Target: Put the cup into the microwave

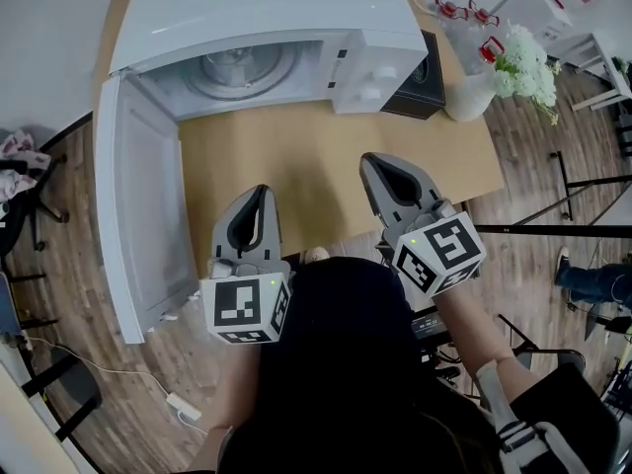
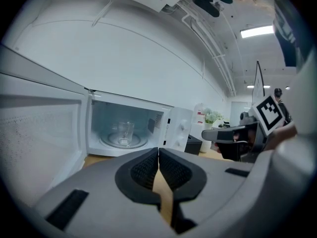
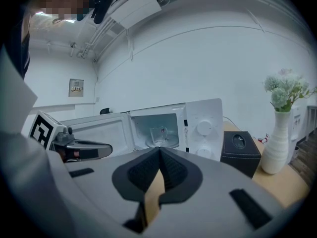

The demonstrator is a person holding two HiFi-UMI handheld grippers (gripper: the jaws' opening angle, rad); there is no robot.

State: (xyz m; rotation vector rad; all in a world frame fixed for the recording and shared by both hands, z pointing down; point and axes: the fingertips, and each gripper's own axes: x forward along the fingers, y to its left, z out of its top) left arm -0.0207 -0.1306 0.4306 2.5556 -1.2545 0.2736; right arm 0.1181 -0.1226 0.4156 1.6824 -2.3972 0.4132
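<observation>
The left gripper (image 1: 263, 194) and right gripper (image 1: 371, 162) are held low over the surface (image 1: 296, 156), fingers pressed together on nothing, likely because nothing is left to carry. Farther off, the cup (image 2: 125, 131) is seen standing inside the microwave (image 1: 267, 18), its door (image 1: 138, 205) left open.

there was one microwave (image 1: 267, 18), and one glass cup (image 2: 126, 131) stood inside it. one wooden table (image 1: 326, 156) carried one black box (image 1: 420, 77) and one white vase (image 1: 469, 95) of flowers. there were two grippers: one left gripper (image 1: 263, 191) and one right gripper (image 1: 370, 160).
</observation>
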